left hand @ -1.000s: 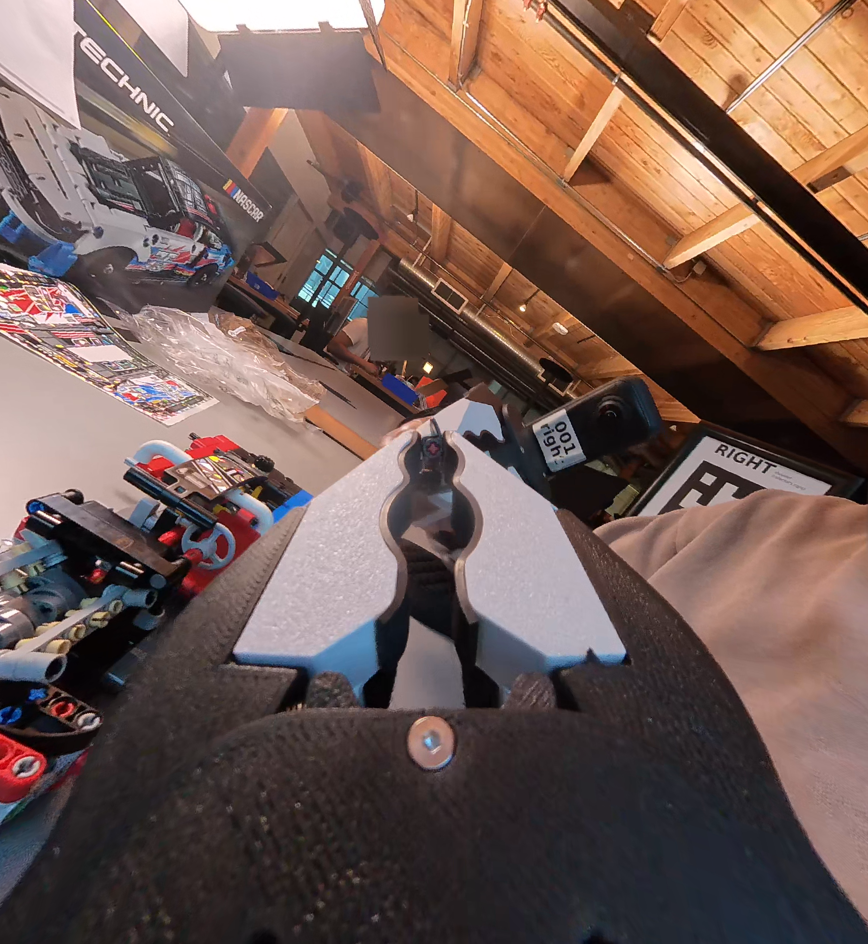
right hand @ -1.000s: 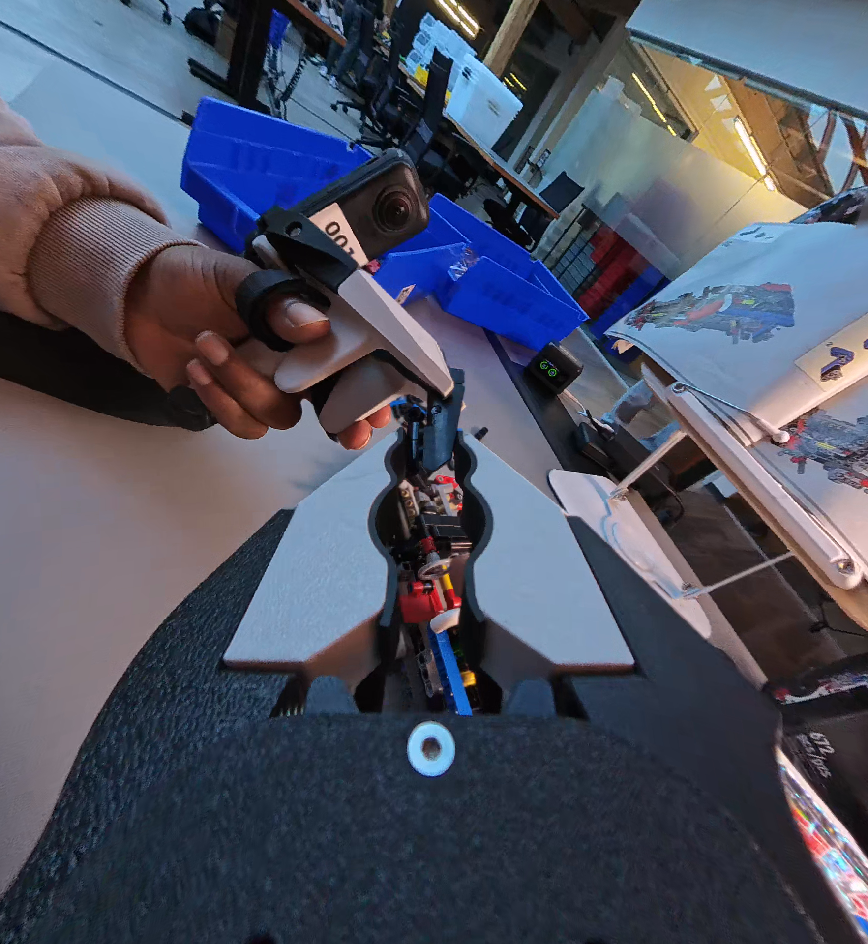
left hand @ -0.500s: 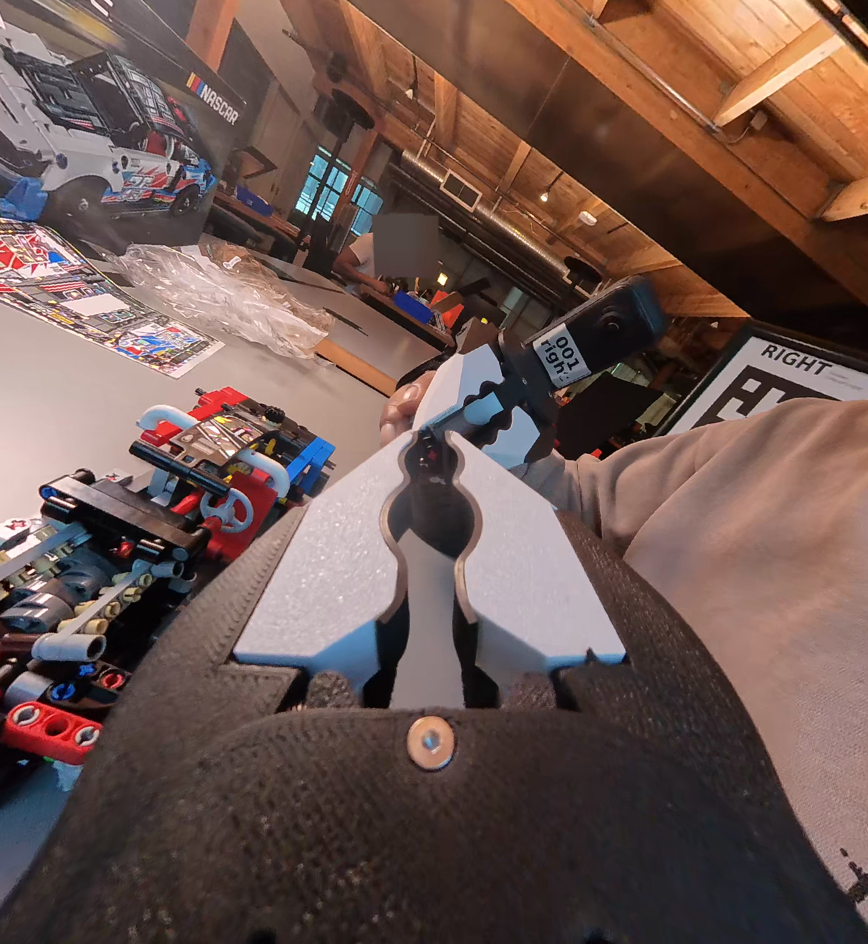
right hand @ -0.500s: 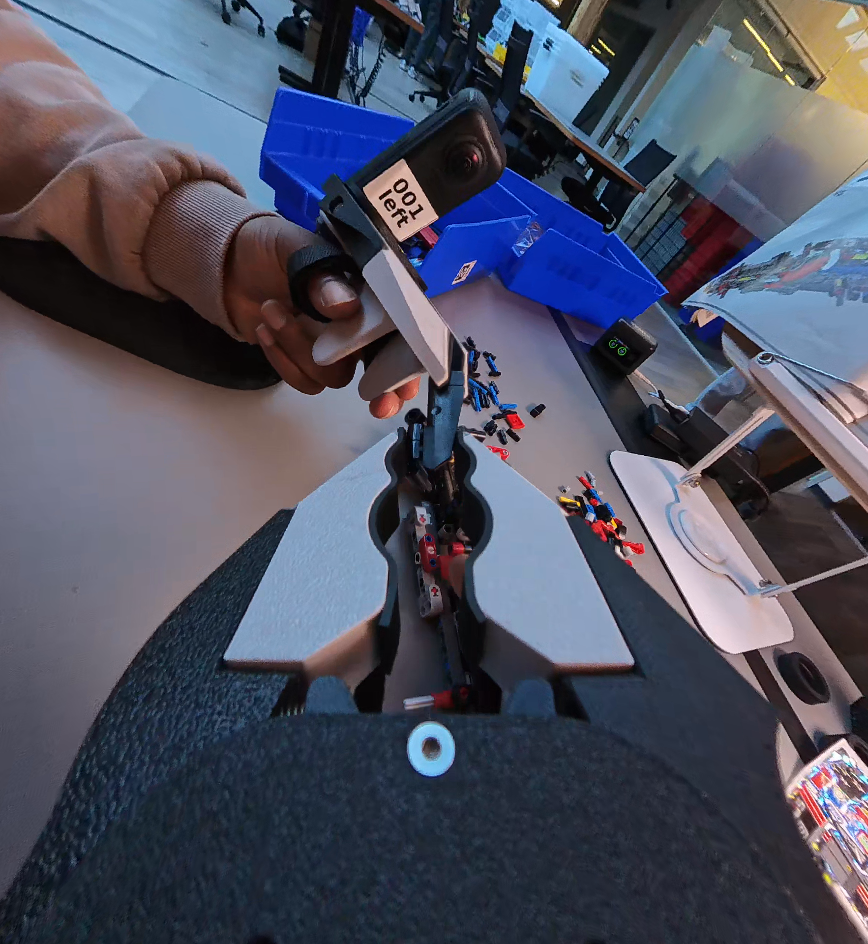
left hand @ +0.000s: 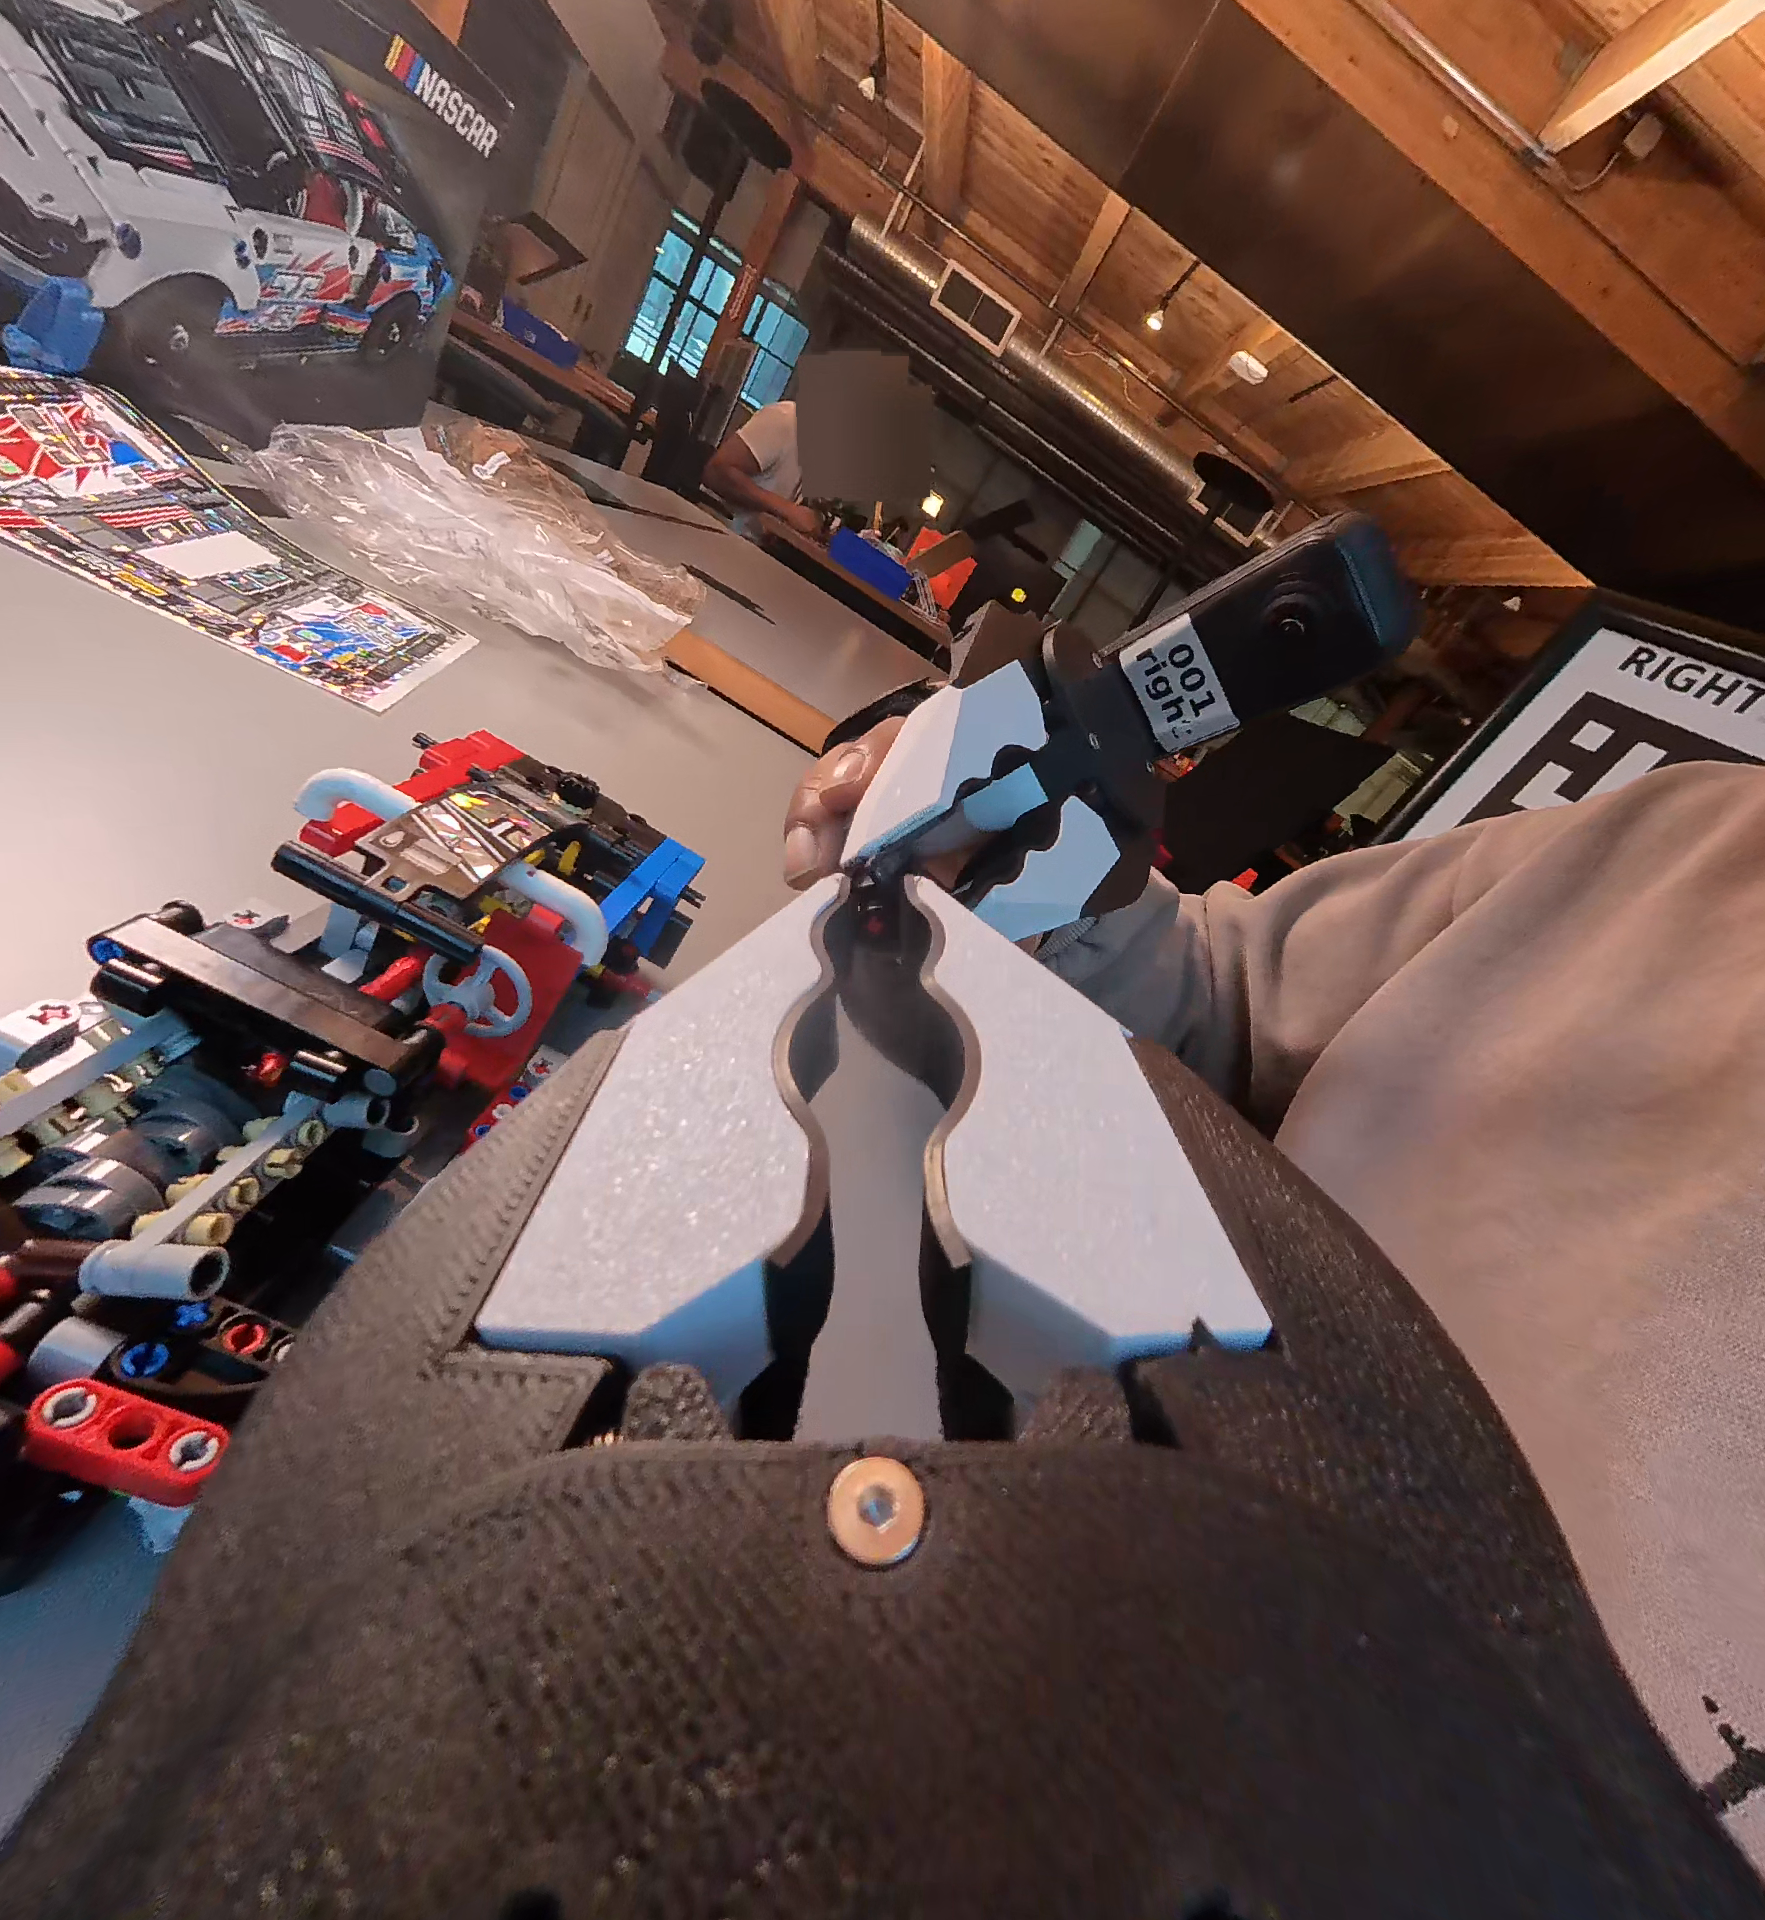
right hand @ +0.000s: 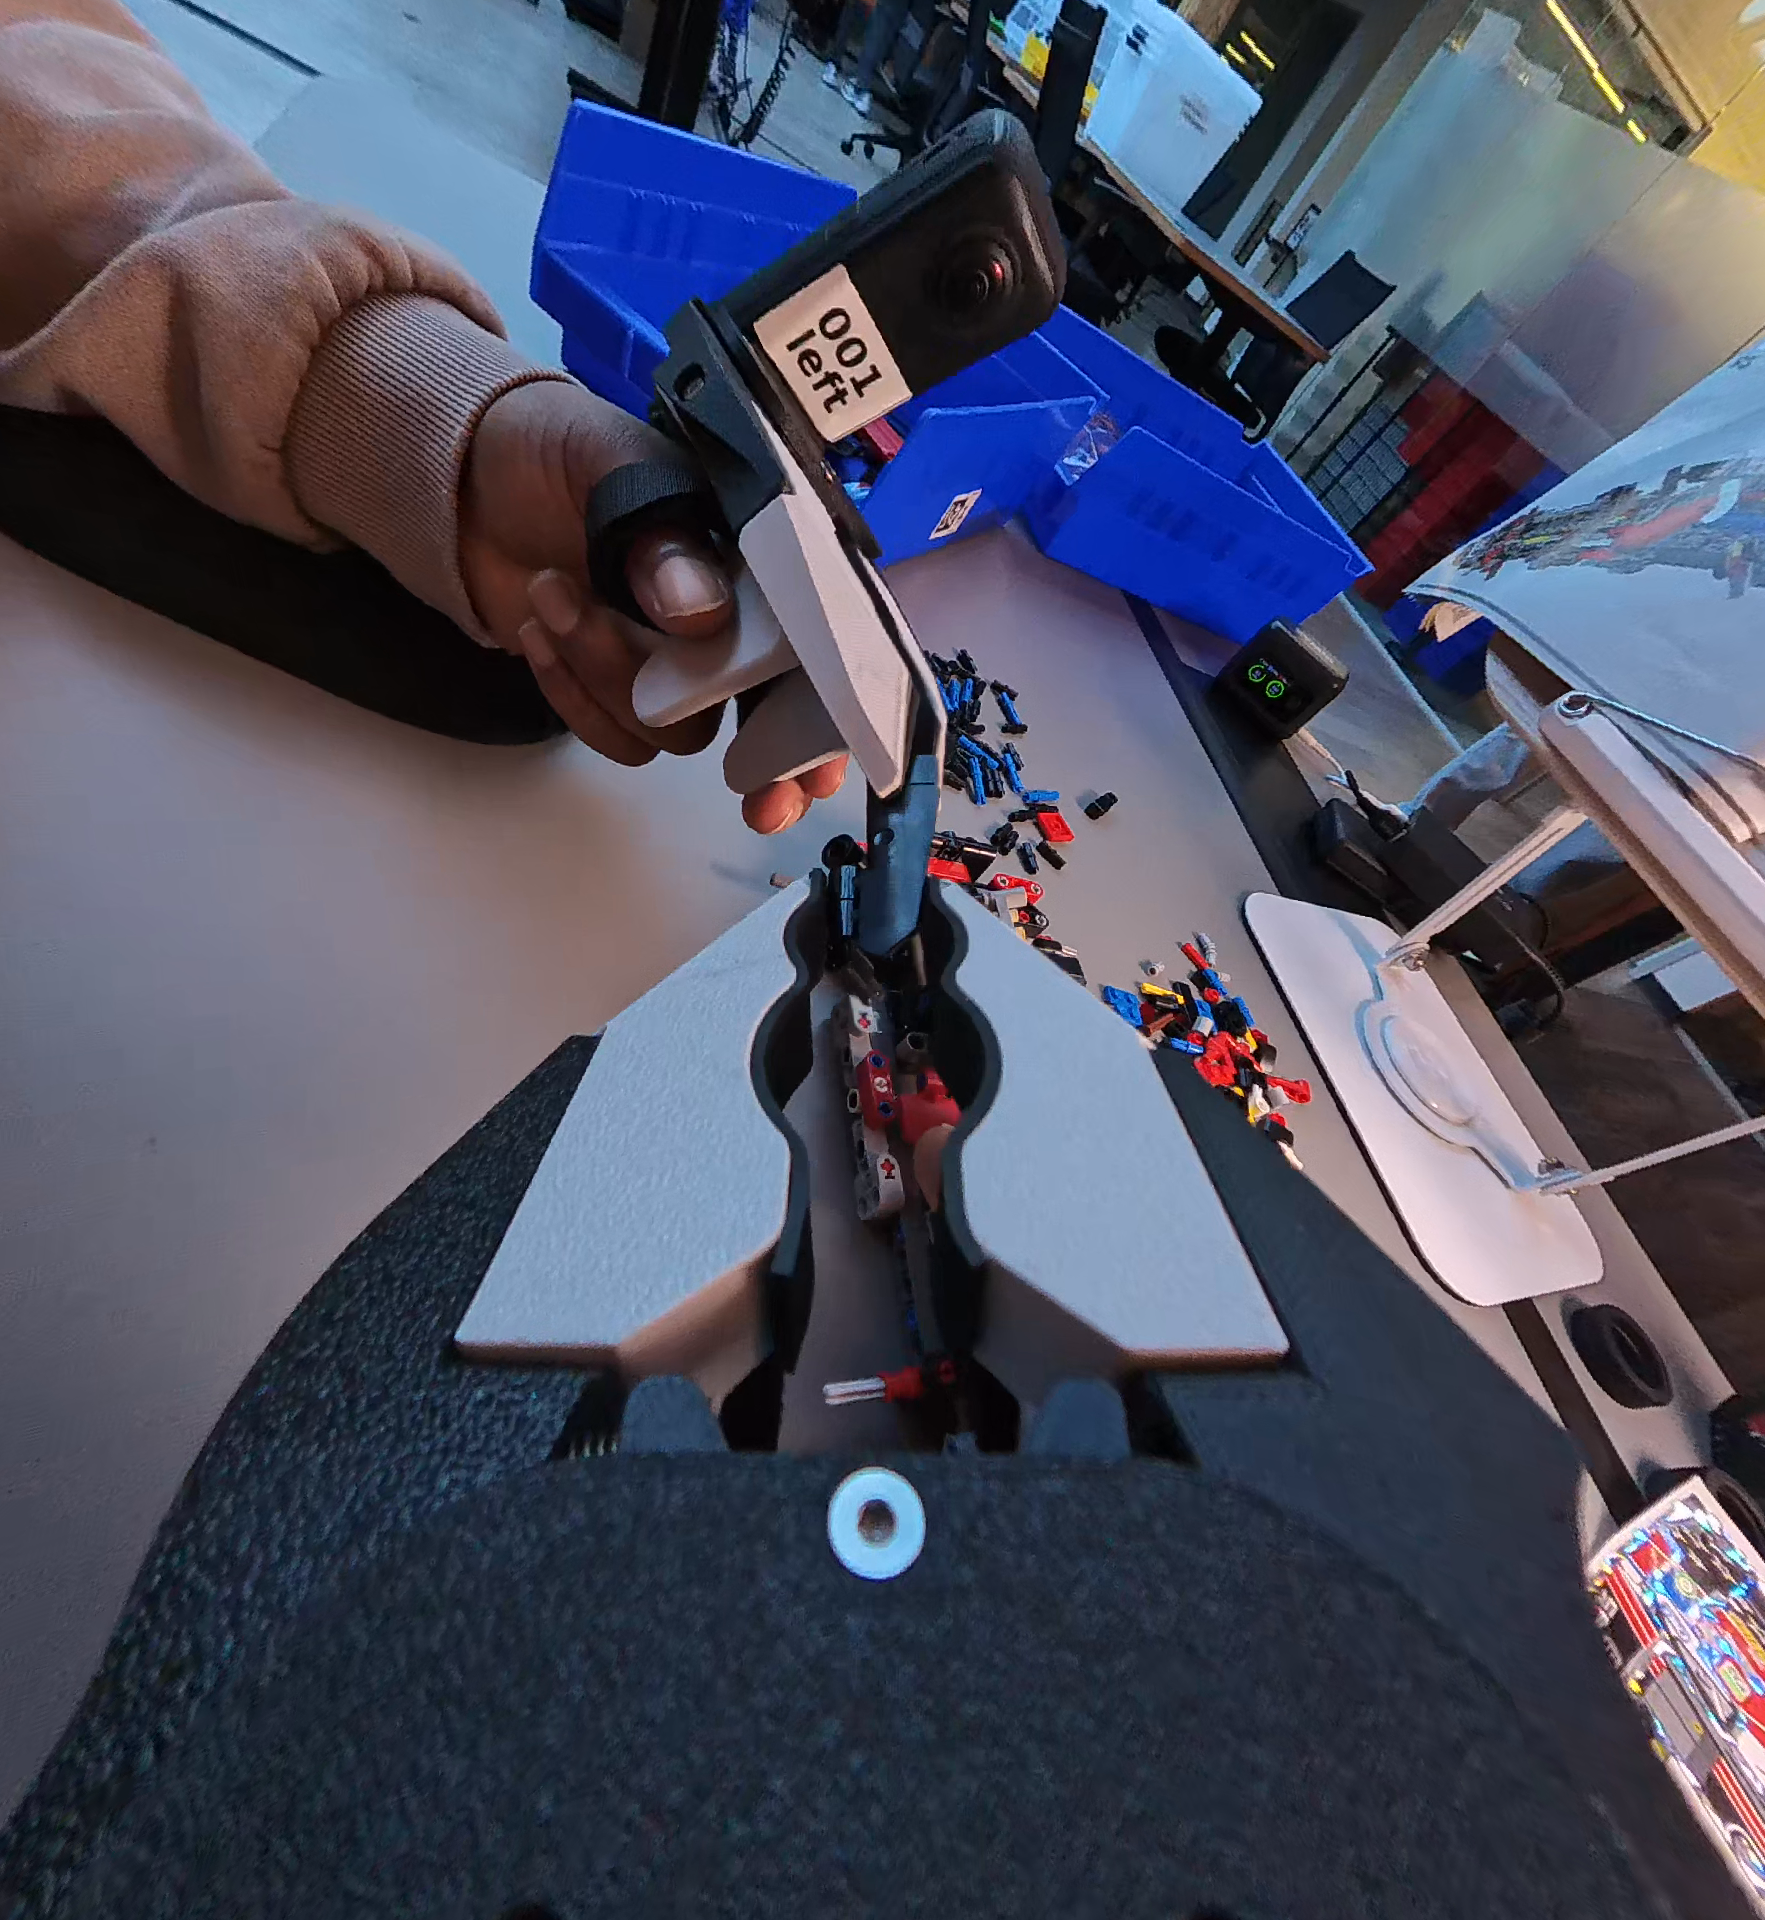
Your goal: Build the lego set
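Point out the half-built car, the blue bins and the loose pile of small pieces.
half-built car (left hand: pixel 462 966), left wrist view, on its grey steering wheel.
blue bins (right hand: pixel 1200 520), right wrist view, on the front wall of one bin.
loose pile of small pieces (right hand: pixel 1216 1044), right wrist view, on the red cluster.

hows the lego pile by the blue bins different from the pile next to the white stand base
Colour: the far pile, near the blue bins, is mostly blue and black; the near pile, beside the white stand base, mixes red, yellow, blue and black. Shape: the far pile is mainly small pin-like pieces, the near pile more varied. Both lie loose on the table.
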### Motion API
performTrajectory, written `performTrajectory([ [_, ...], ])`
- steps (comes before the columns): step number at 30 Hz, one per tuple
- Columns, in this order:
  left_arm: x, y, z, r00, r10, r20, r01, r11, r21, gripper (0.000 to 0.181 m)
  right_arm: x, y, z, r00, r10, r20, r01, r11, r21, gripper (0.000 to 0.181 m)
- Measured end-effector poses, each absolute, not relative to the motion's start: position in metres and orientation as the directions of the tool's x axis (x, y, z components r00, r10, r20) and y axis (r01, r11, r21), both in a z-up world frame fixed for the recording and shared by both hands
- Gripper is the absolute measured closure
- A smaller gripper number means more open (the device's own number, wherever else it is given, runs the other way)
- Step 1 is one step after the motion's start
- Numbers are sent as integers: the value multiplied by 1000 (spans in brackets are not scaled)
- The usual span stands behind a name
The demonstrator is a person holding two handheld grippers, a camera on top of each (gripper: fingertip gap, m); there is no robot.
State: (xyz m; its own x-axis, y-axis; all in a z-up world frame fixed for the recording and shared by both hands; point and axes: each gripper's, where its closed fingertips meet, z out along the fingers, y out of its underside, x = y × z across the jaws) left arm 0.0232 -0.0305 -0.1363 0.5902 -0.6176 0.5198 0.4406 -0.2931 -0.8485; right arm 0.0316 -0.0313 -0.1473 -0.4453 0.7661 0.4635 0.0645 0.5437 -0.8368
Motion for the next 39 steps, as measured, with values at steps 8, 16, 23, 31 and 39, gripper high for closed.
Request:
performTrajectory([
  [8,10,-25,-141,553,-544,631,552,-328,-766,177,25,-24,-146,-360,740,569,45,623,-781,162],
  [16,9,-23,-143,532,-529,661,577,-345,-740,177,23,-22,-149,-343,726,596,47,647,-761,166],
  [23,8,-22,-143,527,-524,669,589,-343,-732,177,21,-20,-152,-328,715,617,53,666,-744,165],
  [31,3,-25,-133,574,-557,600,544,-288,-788,161,25,-19,-159,-419,775,473,105,559,-822,165],
  [39,-6,-43,-169,780,-608,149,-28,-273,-962,154,47,-35,-217,-643,757,116,380,447,-810,164],
])
